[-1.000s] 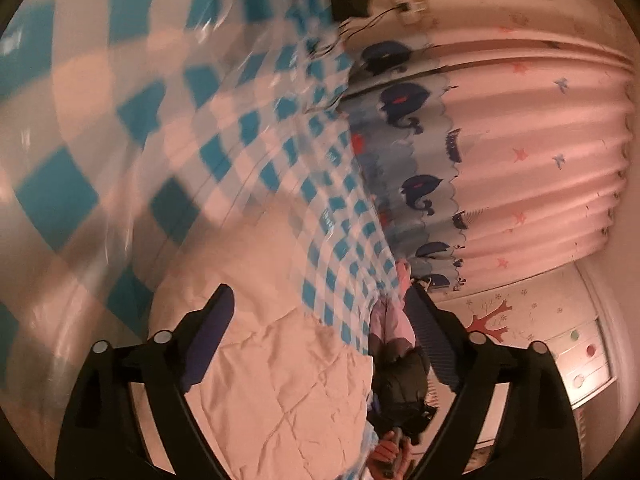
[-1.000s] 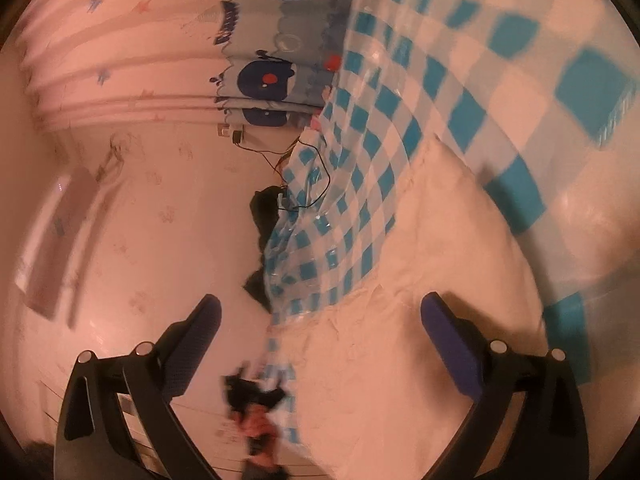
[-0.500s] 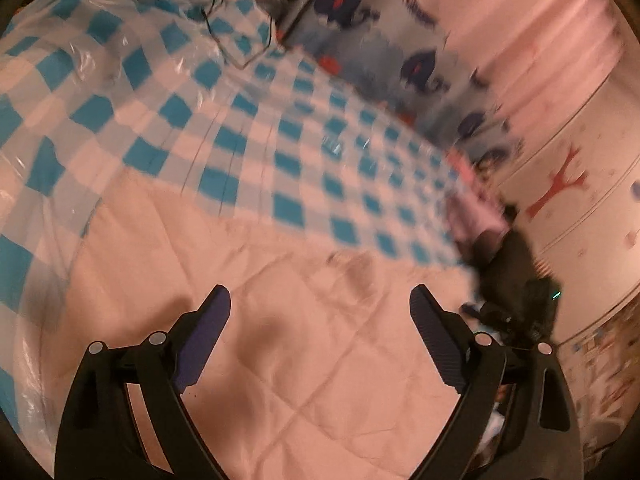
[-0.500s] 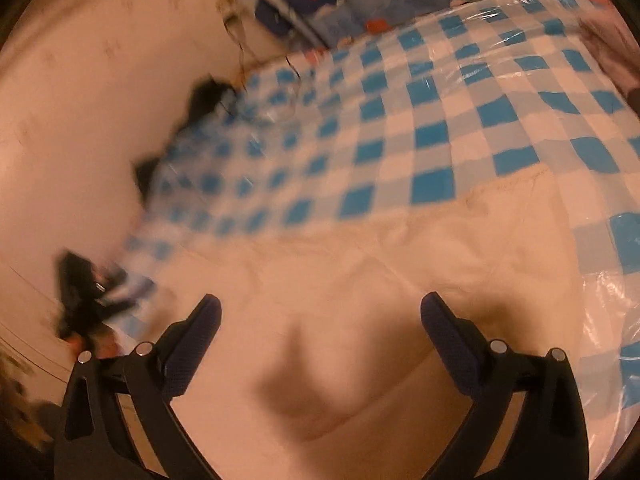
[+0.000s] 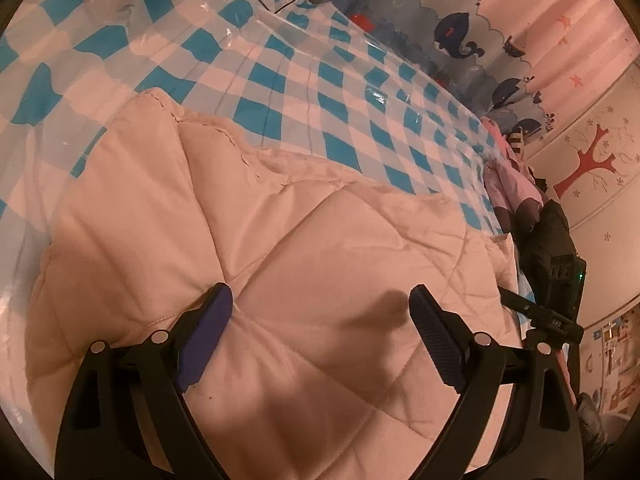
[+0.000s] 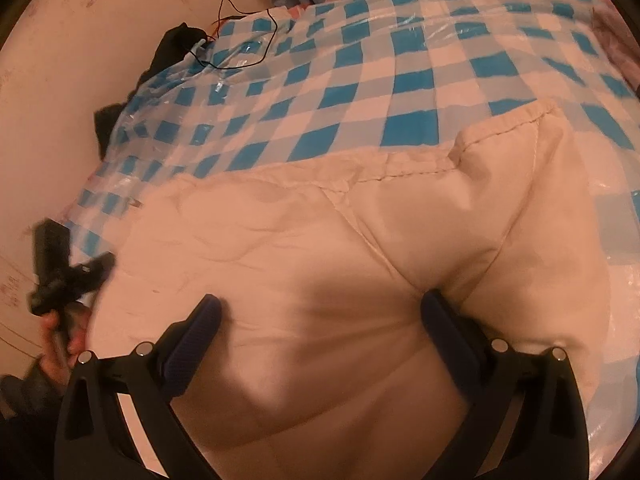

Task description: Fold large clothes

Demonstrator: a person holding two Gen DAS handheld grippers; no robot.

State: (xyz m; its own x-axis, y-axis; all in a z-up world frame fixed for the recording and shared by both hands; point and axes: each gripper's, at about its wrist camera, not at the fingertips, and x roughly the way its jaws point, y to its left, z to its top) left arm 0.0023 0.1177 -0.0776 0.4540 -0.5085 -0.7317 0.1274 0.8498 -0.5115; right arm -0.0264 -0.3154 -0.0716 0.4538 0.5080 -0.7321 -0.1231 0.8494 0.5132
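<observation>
A large cream quilted blanket (image 5: pixel 280 248) lies in a folded pad on a bed covered with a blue-and-white checked plastic sheet (image 5: pixel 320 92). It also fills the lower part of the right wrist view (image 6: pixel 320 280). My left gripper (image 5: pixel 320 304) is open, its blue pads just above the quilt's surface. My right gripper (image 6: pixel 320 312) is open too, low over the quilt, its right fingertip (image 6: pixel 434 304) at a stitched crease. The other hand-held gripper (image 6: pixel 60 264) shows at the far left of the right wrist view, and at the right edge of the left wrist view (image 5: pixel 556 272).
The checked sheet (image 6: pixel 360 68) spreads beyond the quilt. A whale-print curtain (image 5: pixel 460 32) hangs behind the bed. Pink and dark clothes (image 5: pixel 516 184) lie at the bed's right edge. A black garment (image 6: pixel 176 48) and thin cables (image 6: pixel 240 36) lie near the wall.
Both grippers have swung from a tilted view of wall and curtain down onto the bed. They now sit low over the quilt, open as before.
</observation>
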